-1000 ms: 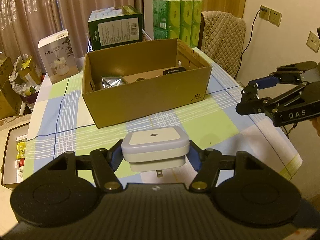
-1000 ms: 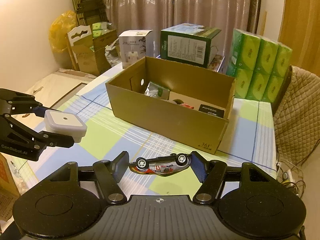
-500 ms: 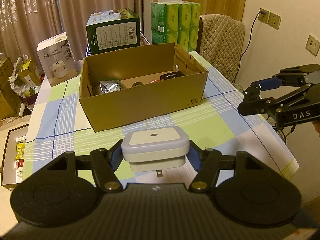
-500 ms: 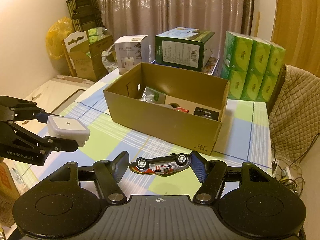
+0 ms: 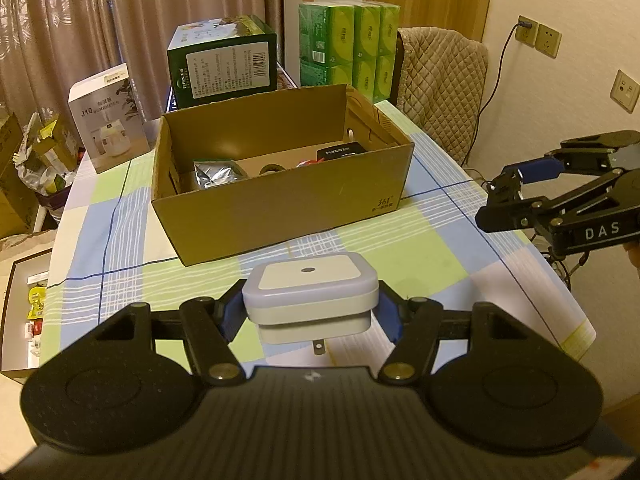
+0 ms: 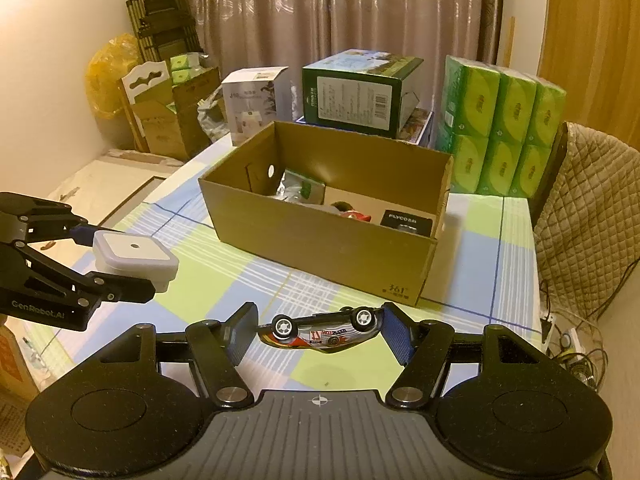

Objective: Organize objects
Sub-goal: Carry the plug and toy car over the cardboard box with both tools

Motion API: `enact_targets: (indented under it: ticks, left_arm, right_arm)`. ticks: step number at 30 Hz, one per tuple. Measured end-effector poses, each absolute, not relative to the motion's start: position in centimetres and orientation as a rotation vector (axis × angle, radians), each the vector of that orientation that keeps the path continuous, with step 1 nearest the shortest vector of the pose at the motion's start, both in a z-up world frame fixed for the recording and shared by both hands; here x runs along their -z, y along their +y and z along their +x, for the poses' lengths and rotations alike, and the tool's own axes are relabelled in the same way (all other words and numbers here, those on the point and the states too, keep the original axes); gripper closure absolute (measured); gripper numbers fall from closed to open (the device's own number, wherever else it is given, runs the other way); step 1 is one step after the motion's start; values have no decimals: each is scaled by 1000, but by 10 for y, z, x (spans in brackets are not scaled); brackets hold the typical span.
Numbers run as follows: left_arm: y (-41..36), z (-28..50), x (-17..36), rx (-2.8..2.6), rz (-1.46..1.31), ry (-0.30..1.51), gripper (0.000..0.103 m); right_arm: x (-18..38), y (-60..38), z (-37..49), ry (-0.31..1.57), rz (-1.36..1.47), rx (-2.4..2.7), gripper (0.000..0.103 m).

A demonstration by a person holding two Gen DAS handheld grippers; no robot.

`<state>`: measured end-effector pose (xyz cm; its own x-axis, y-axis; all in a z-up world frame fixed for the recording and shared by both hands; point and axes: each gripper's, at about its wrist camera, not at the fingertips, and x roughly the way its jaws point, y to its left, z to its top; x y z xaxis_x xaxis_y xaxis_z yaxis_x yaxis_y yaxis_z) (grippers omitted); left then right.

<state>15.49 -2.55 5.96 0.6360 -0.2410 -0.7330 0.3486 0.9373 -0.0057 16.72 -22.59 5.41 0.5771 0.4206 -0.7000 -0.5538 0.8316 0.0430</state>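
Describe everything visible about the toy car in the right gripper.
The toy car is small, with a glossy silver body that looks like metal, red and orange markings and lettering on its side. It is upside down, wheels up: two light-hubbed black wheels show on top. It lies crosswise in the right gripper, nose and tail pressed between the two blue pads, held in the air above the checked tablecloth, short of the open cardboard box. Nothing else touches it.
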Motion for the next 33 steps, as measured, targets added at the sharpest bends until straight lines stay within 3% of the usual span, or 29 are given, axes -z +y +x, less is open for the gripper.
enact_targets:
  ticks: [33]
  left_arm:
    - [4, 302, -96, 264, 63, 786, 42]
  right_arm:
    - [-72, -189, 307, 796, -203, -538, 39]
